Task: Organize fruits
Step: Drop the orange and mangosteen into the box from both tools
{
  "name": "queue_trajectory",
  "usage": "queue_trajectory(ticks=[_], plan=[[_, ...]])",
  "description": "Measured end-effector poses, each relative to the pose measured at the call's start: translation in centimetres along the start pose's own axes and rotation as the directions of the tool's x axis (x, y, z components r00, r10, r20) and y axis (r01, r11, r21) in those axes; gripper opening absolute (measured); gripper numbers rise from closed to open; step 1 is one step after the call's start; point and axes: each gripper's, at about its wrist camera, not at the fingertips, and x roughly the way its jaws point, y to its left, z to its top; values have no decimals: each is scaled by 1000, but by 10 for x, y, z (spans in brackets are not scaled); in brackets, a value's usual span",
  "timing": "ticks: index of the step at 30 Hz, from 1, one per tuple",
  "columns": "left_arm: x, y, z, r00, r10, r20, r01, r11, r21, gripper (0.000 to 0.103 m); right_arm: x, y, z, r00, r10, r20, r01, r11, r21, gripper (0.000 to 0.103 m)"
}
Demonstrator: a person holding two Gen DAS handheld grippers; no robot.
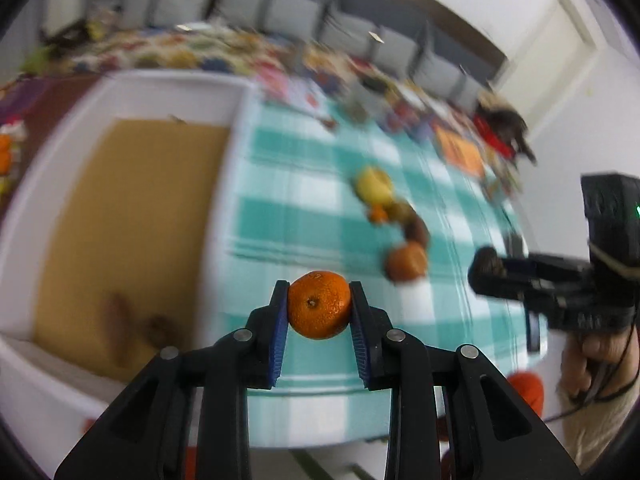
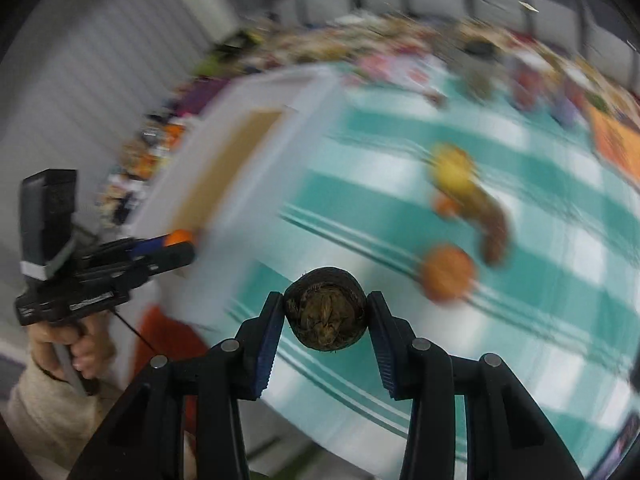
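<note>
My left gripper (image 1: 319, 304) is shut on an orange mandarin (image 1: 319, 305) and holds it above the teal checked cloth (image 1: 288, 184). My right gripper (image 2: 325, 314) is shut on a dark brown round fruit (image 2: 325, 314) with a fibrous end. The right gripper also shows at the right of the left wrist view (image 1: 486, 270); the left gripper shows at the left of the right wrist view (image 2: 180, 246). A white tray (image 1: 120, 92) with a brown liner lies to the left and holds two brown fruits (image 1: 136, 324). A blurred cluster of fruit lies on the cloth: a yellow one (image 1: 374, 184), an orange one (image 1: 406, 262).
Colourful clutter (image 1: 240, 52) crowds the far side of the table, before grey chairs (image 1: 288, 12). An orange object (image 1: 528, 390) sits below the table's near edge. A white door (image 1: 552, 48) is at the back right.
</note>
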Motion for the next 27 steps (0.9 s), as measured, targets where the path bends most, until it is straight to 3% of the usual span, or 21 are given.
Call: queue_trajectory(ticks=[3,7,11,15,17,19,21,22,27], plan=[[-13,49,17,995,94,26,-92,994,-63,29,32,53,32,999,30,-14,-31,996,-83,43],[28,120,25,979,190,-75,-200,968,-153,29,93,110,49,998,25,-64,-36,983,-181,43],[73,156,20,964,199,-175,-232,952,-199,29,154,133,51,987,-33,-156,-5,972,-234,43],[96,174,13,955,205,-212,-252,941,-226,29,196,137,47,973,-102,-206,43,960,-277,43],[103,180,11,952,210,-221,-261,936,-236,30,204,139,44,971,-121,-207,57,955,-292,43],[104,186,11,946,233,-227,-286,927,-242,38,211,140,44,970,-141,-197,77,951,-299,44],[98,188,12,946,249,-209,-298,921,-252,60,208,139,47,975,-132,-176,78,955,-286,45],[90,188,14,948,260,-183,-302,917,-260,62,203,139,52,980,-128,-155,81,957,-278,46],[46,167,25,961,273,-44,-275,923,-271,75,140,131,60,992,-111,54,121,958,-260,65]])
